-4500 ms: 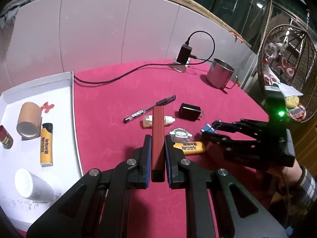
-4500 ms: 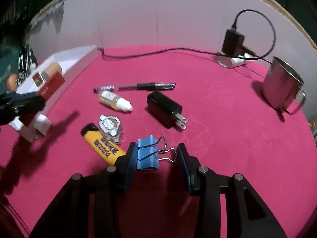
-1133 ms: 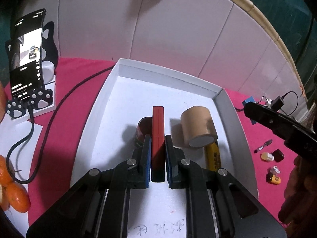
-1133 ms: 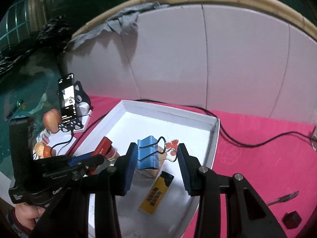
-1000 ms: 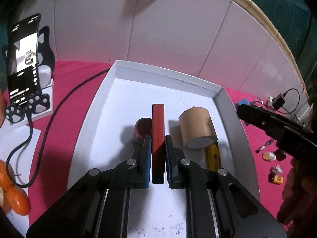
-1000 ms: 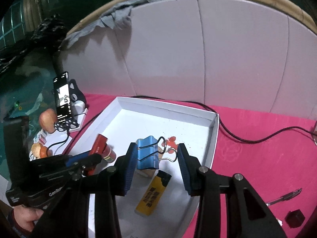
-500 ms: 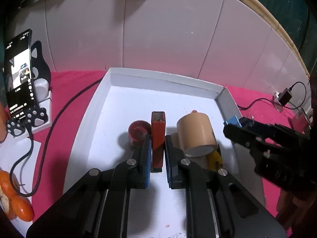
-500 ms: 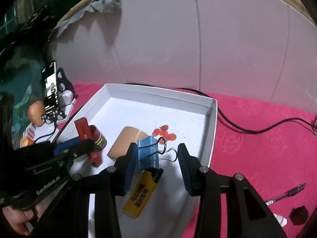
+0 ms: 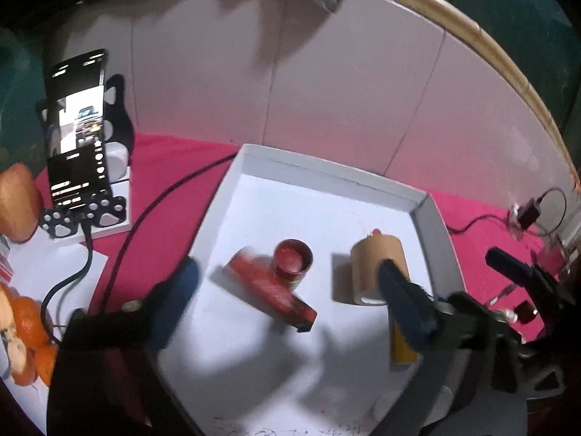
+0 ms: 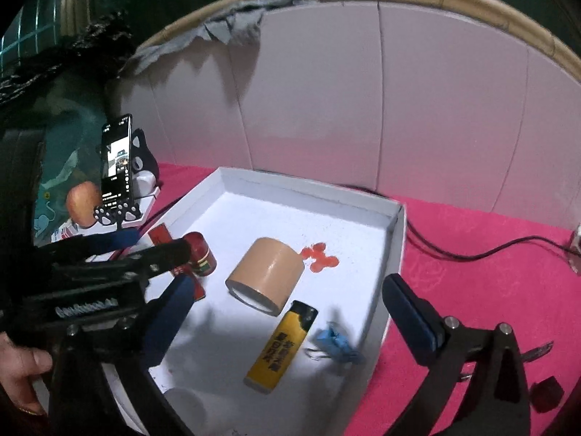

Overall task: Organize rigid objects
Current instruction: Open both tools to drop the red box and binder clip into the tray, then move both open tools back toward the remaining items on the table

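Note:
The white tray (image 9: 428,214) (image 10: 395,239) holds a tan tape roll (image 9: 377,269) (image 10: 267,276), a small red can (image 9: 292,259) (image 10: 201,254) and a yellow lighter (image 10: 281,348). A red bar (image 9: 272,290) lies blurred on the tray floor against the can, between the spread fingers of my left gripper (image 9: 290,290), whose jaws are opening without touching it. My right gripper (image 10: 290,310) is also opening. The blue binder clip (image 10: 334,343) lies blurred in the tray beside the lighter, free of both pads. My left gripper (image 10: 152,243) shows at the left of the right wrist view.
A phone on a cat-shaped stand (image 9: 78,134) and oranges (image 9: 25,327) sit left of the tray. A black cable (image 9: 152,210) crosses the pink cloth. A charger (image 9: 528,214), a pen and a black adapter (image 10: 544,392) lie to the right. A curved white wall stands behind.
Both grippers went from shut to wide open. The red bar left the left jaws and toppled next to the can. The blue clip dropped from the right jaws beside the lighter.

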A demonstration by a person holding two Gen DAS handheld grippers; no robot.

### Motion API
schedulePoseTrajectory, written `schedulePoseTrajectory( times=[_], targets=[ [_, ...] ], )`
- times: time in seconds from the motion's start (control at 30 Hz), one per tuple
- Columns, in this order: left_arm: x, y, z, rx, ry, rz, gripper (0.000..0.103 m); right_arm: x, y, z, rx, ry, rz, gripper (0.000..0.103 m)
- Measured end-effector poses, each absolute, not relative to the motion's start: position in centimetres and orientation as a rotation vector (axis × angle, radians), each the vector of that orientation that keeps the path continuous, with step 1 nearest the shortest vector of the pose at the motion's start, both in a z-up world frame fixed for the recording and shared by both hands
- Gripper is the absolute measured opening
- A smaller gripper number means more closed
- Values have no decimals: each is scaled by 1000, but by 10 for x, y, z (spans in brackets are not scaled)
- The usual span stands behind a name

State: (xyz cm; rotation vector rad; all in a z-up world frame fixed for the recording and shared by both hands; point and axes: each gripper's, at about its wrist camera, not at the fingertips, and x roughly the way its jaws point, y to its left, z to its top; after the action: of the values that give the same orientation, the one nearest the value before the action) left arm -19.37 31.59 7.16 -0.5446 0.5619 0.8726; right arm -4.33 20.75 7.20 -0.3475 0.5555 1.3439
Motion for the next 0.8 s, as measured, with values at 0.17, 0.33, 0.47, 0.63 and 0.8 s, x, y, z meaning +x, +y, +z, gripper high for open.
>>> schedulePoseTrajectory(
  times=[0.17, 0.33, 0.47, 0.63, 0.8],
  targets=[
    [-204, 307, 81, -530, 533, 904, 103, -48, 188, 87, -299, 483, 1334, 103],
    [-213, 291, 92, -503, 472, 913, 103, -52, 162, 106, -244, 404, 1330, 103],
    [-224, 268, 108, -462, 352, 928, 103, -45, 128, 125, -158, 315, 1300, 103],
    [-227, 247, 128, -423, 291, 885, 103, -34, 90, 148, -85, 199, 1214, 103],
    [-225, 224, 153, -357, 283, 836, 103, -26, 42, 168, 7, 98, 1092, 103]
  ],
)
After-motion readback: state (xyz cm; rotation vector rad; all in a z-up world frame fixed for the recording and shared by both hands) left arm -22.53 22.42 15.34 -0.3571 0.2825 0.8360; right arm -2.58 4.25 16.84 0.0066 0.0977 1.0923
